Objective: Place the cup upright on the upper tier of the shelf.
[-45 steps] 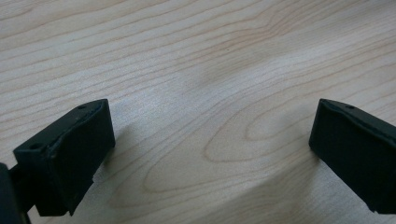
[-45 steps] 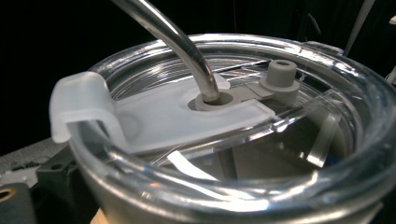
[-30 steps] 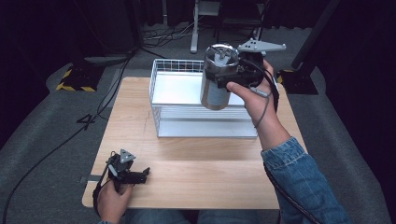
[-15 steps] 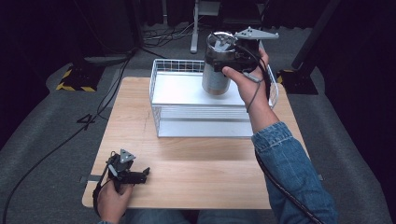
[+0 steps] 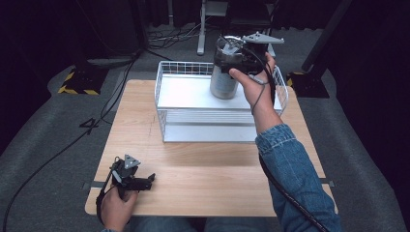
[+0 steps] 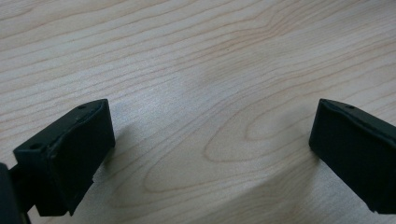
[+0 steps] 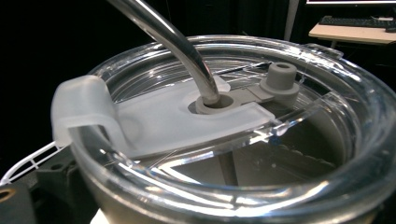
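Right gripper (image 5: 241, 60) jaws hidden behind tumbler (image 5: 224, 77) and hand; tumbler base hidden by basket (image 5: 167, 82) wire; straw (image 7: 163, 37) cut off at top edge; left gripper (image 6: 205, 154) jaw tips cropped.

The surface (image 5: 208, 159) is a light wooden tabletop with visible grain, standing on a grey carpeted floor (image 5: 43, 145). A white wire basket (image 5: 167, 104) rests directly on its far half, a little right of centre, with its near wall facing the person. The near half of the wood is bare apart from the left gripper (image 5: 133, 180), which sits at the near left corner; in the left gripper view its black jaws stand wide apart just above the grain.
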A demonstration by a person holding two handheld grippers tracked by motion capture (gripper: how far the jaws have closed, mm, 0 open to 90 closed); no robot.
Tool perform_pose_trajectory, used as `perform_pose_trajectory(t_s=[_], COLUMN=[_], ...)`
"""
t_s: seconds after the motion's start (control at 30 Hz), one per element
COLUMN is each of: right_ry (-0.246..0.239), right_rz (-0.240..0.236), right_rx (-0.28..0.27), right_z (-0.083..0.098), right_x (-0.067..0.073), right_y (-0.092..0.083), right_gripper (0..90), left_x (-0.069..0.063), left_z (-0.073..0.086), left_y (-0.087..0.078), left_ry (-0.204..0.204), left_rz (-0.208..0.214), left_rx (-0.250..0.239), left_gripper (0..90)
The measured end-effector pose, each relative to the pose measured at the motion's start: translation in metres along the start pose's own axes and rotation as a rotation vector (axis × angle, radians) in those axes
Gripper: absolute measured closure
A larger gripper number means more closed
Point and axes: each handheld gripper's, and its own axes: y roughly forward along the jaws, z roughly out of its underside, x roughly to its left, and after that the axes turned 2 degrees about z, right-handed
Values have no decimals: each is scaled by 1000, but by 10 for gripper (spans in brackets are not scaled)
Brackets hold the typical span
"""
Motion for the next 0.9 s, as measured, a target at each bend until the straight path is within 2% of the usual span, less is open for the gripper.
perform_pose_trajectory(t_s=[0.2,0.53,0.8,0.9], right_ry=[-7,-30,-29,-51], right_rz=[-2,-23,-11,-34], right_rx=[20,12,11,25], right_z=[5,9,8,8], right_x=[-2,-3,-2,-3], right_y=[4,6,8,7], right_gripper=[34,30,23,1], left_x=[0,0,0,0], left_z=[0,0,0,0], left_y=[0,0,0,0], left_ry=[-1,0,0,1], left_rz=[0,0,0,0], left_rx=[0,-1,-1,0], left_gripper=[5,5,5,5])
